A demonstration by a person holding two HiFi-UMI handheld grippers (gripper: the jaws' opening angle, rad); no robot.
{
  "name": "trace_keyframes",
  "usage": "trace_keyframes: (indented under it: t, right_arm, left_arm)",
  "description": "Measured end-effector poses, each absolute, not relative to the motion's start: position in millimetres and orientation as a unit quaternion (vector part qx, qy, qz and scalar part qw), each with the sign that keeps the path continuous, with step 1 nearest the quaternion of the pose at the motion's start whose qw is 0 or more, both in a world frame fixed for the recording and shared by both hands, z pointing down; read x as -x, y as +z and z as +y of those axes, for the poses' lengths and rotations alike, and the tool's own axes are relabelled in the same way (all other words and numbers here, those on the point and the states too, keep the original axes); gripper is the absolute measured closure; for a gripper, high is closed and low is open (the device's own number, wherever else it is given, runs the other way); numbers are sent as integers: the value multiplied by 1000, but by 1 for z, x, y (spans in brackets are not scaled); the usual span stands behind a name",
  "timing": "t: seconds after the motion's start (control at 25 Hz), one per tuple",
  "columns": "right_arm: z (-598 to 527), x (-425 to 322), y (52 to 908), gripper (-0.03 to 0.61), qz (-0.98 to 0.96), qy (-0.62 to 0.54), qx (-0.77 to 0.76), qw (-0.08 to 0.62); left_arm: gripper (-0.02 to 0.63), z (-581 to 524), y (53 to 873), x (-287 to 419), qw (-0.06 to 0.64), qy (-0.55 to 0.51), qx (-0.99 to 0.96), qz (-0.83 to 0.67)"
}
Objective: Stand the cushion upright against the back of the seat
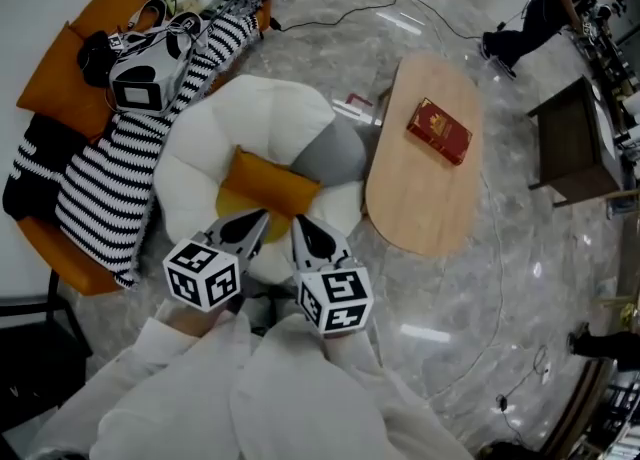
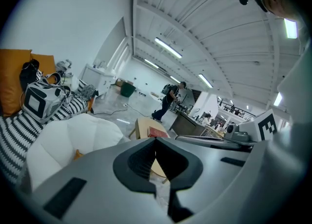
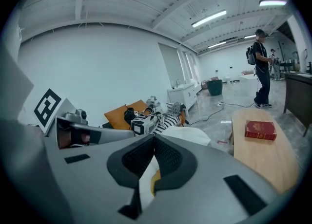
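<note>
Left gripper (image 1: 258,220) and right gripper (image 1: 300,226): jaws closed tip to tip, holding nothing. Orange cushion (image 1: 268,184): flat on the white seat (image 1: 200,163), just ahead of both tips, long side running across them, about equally near. Probably calls for lifting its near edge.
</note>
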State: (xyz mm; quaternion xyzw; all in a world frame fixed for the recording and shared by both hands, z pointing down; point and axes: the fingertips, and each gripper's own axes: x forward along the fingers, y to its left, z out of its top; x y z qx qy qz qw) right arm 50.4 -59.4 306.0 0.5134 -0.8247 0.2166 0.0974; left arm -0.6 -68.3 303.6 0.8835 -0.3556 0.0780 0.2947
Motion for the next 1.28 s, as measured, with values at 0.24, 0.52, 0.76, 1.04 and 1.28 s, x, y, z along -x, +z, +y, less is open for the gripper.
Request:
trace_keyframes:
  t: [0.24,0.52,0.76,1.04,1.28]
  right_arm:
    - [-72,-53,327,566,-822,234,-507,114]
    - [-104,-60,352,566,-814,251,-509,122]
    - [-129,-69,381,566,-811,268,-504,126]
    - [-147,-66,429,566,-808,289,-495,139]
    - [-162,-66,475,566,-800,305,-497,142]
  left_arm:
    - [606,-84,320,-6,304,90,-881,-351]
    - [606,-108,350,-9,329,100,-872,-350]
    - [607,-125,387,-17,345,115,-867,-342]
    - [606,-154,430,-13,360,110,-860,-345]
    - [606,-176,472,-10,362,118,-857,-347]
